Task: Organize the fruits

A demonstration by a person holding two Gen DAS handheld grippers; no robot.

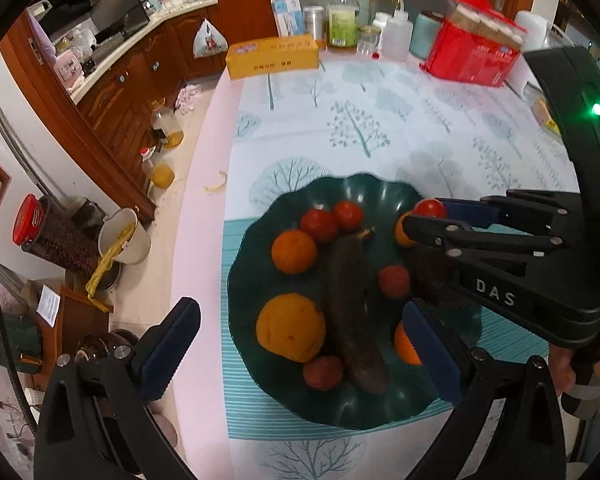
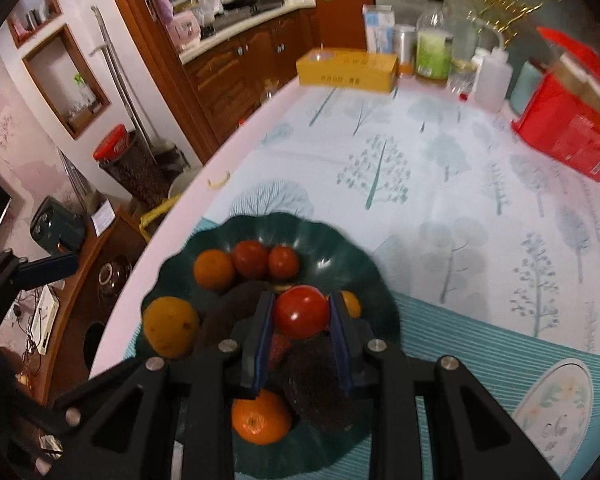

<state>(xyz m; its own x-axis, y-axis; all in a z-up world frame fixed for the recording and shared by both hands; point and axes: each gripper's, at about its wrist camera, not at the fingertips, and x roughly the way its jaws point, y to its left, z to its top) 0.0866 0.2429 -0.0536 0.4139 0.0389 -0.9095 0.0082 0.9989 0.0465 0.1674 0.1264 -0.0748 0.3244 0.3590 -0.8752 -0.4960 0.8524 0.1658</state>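
Observation:
A dark green scalloped plate (image 1: 292,408) (image 2: 352,248) sits near the table's front left edge. It holds two red tomatoes (image 1: 334,220), several oranges (image 1: 294,251), a large orange (image 1: 291,327), a dark long fruit (image 1: 350,316), lychees (image 1: 394,281) and a dark avocado (image 2: 320,392). My right gripper (image 2: 302,312) (image 1: 428,216) is shut on a red tomato (image 2: 302,311) and holds it over the plate's right side. My left gripper (image 1: 296,356) is open and empty above the plate's near edge.
A yellow box (image 1: 272,56), bottles (image 1: 343,16), jars and a red package (image 1: 472,56) line the table's far edge. A banana peel scrap (image 1: 216,184) lies by the left edge. Cabinets, oil bottles and a bucket are on the floor at left.

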